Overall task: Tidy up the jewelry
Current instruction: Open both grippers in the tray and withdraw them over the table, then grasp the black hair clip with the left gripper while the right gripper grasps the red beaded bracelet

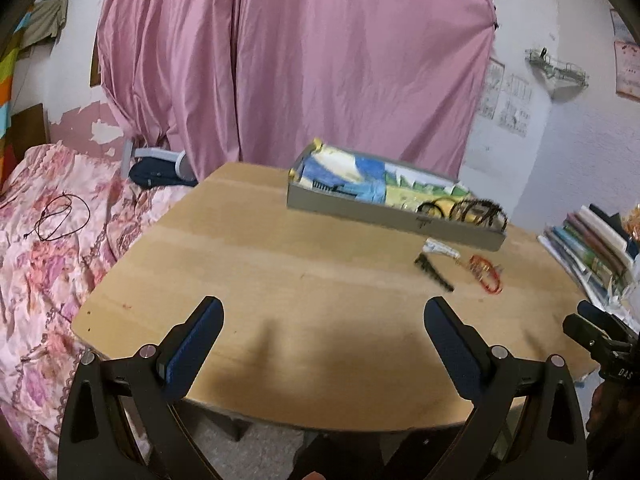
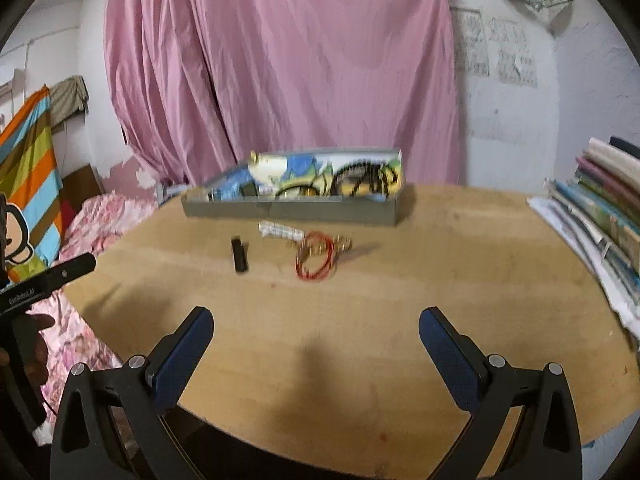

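Jewelry is what I am sorting: a red-cord bracelet with gold charms (image 2: 318, 258) lies loose on the pale wooden tabletop (image 2: 440, 280), just in front of the long grey tray lined with blue-and-yellow printed paper (image 2: 288, 210), and a small black clip-like piece (image 2: 239, 255) and a small white beaded strip (image 2: 280, 232) lie close beside it. Dark hoop bangles (image 1: 472, 210) already sit at one end of the tray, so I judge the loose pieces wait near its front wall for a short carry in. My right gripper (image 2: 316, 344) hovers low over the near part of the table, aimed straight at the bracelet, its blue-padded fingers (image 2: 182, 354) spread wide and holding nothing. My left gripper (image 1: 324, 336) hangs over the near-left edge, angled toward the tray, jaws likewise wide apart and empty. Both pictures are blurred, so I cannot tell what the finer pieces are.
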Motion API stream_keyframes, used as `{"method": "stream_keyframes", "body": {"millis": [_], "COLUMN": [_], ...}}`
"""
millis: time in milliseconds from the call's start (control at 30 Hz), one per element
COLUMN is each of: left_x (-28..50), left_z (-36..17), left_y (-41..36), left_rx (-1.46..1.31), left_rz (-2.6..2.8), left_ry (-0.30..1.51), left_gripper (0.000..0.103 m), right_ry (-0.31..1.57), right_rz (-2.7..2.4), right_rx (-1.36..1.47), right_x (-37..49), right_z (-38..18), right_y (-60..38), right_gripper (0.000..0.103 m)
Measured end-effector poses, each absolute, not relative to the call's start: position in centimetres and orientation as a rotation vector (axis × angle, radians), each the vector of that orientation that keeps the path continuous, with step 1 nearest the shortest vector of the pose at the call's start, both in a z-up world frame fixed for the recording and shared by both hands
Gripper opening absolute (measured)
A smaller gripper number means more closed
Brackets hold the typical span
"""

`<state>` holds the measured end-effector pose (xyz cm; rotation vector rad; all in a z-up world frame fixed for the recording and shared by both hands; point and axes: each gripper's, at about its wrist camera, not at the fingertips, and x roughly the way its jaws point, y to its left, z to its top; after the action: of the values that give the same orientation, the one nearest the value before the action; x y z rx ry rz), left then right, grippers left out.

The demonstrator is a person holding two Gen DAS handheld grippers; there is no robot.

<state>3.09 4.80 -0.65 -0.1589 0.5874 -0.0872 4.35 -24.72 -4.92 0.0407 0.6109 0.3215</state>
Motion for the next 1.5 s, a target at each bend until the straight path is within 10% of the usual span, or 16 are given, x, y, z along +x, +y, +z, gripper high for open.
{"method": "stream_keyframes", "body": {"millis": [767, 1067, 1233, 1500], "left_x": [11.7, 15.8, 17.7, 19.7], "left_z": [-2.4, -1.8, -2.0, -3.2], "left_y": [0.0, -2.1, -3.7, -4.3], "left_rx": [-0.038, -0.093, -0.072, -0.082], "left_rz": [-0.256, -0.348, -0.396, -0.414], "left_ry": [0.782, 0.810, 0.836, 0.890], "left_gripper": [0.098, 0.094, 0.066, 0.044], "right_ry": [0.753, 0.821, 0.836, 0.867], "right_rz": [0.339, 0.407, 0.411, 0.421], "right_rx": [0.071, 0.087, 0.088, 0.098], "right_x": [11.1, 14.5, 15.7, 16.9], "right_z": [-4.2, -4.0, -4.3, -5.3], "right_y": [-26.3, -25.8, -25.5, -25.1], "right_gripper": [0.102, 0.052, 0.034, 0.027]}}
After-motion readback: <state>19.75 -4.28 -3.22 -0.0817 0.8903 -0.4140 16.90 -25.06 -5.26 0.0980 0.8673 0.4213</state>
